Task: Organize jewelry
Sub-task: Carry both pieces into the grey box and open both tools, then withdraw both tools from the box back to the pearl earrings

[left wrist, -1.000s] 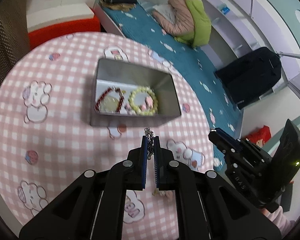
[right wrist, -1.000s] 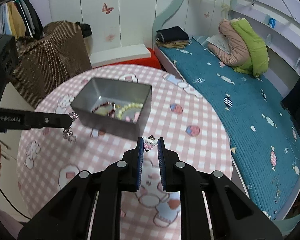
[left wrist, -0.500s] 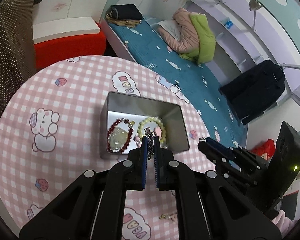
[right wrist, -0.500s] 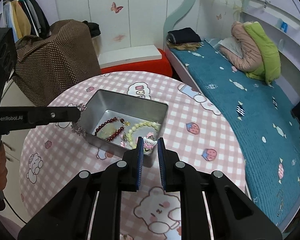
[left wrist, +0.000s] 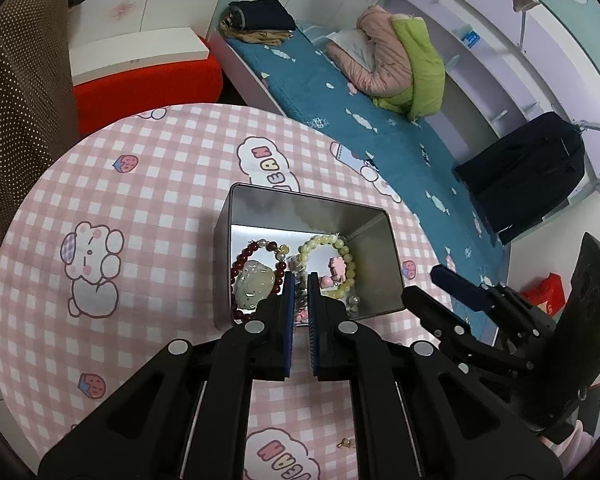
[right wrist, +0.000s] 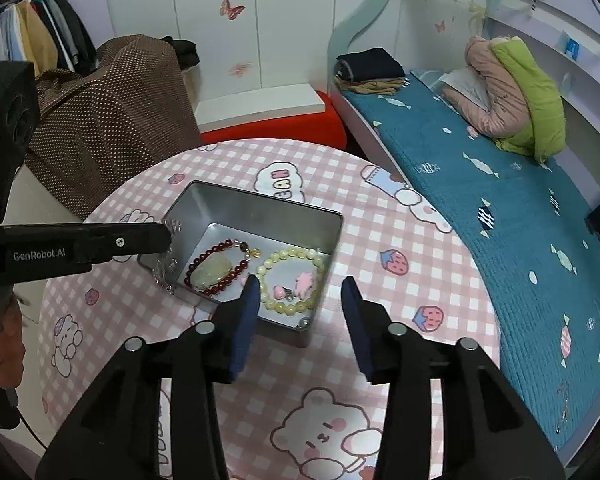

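In the right wrist view, the left claw [right wrist: 168,236] comes in from nine o'clock; its black finger carries the white writing "GenRobot.AI". It is clamped on a silver chain [right wrist: 165,268], which hangs down over the left short wall of the tin box [right wrist: 260,206]. The box lies on the pink checked worktop [right wrist: 380,216], its long axis running from ten o'clock to four o'clock. Inside, from left to right, are a dark red bead bracelet [right wrist: 216,270] with a pale stone and a yellow-green bead bracelet [right wrist: 290,276] with pink charms. The cloth shows the letters "BEAN" [right wrist: 282,182] at twelve o'clock of the box. The right claw [right wrist: 300,292] has just been opening; its fingers stand apart over the near right corner of the box, nothing between them.
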Available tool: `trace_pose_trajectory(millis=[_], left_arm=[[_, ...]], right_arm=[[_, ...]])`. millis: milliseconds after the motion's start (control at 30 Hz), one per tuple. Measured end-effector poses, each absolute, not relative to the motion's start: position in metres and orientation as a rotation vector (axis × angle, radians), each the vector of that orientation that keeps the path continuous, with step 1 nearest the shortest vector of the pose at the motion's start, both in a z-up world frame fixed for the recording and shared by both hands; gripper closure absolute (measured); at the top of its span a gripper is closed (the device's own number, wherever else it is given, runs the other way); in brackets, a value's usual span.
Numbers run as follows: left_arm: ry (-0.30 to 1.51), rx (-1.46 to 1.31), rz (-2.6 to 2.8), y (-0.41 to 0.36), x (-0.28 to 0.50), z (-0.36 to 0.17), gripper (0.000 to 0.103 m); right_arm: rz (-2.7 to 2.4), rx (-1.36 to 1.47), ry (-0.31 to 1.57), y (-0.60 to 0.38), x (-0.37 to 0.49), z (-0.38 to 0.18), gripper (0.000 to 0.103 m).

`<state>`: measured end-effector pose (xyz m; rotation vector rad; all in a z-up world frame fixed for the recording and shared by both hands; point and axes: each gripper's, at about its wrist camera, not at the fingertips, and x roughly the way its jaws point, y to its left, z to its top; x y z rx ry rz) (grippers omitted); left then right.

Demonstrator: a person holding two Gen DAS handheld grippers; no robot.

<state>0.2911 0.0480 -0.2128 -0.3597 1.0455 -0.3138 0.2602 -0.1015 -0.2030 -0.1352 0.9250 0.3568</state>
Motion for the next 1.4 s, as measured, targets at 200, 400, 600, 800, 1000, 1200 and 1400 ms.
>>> trace_pose_trajectory(millis=[200,400,600,800,1000,1200,1400], left_arm=[[1.061,-0.333,-0.314,0.041,0.290,-0.214,0.077],[1.052,-0.320,-0.322,0.037,0.282,-0.210,0.077],[1.047,-0.307,-0.322,0.035,0.267,-0.206,0.077],[1.049,-0.290,-0.326,0.029,0.251,-0.204,0.076],[1.060,-0.251,-0.338,0.019,0.238,-0.205,0.074],[1.082,-0.211,-0.349,0.011,0.222,-0.212,0.064],[1.118,-0.167,-0.336,0.006,0.205,-0.220,0.043]], right_arm=[[0.324,-0.108,0.939,-0.111,0.258,-0.204,0.058],[0.303,-0.106,0.931,-0.116,0.249,-0.200,0.056],[0.288,-0.112,0.923,-0.121,0.237,-0.198,0.050],[0.277,-0.112,0.918,-0.126,0.223,-0.197,0.047],[0.261,-0.102,0.928,-0.132,0.211,-0.199,0.045],[0.245,-0.096,0.945,-0.137,0.195,-0.204,0.042],[0.250,-0.106,0.988,-0.141,0.176,-0.219,0.036]])
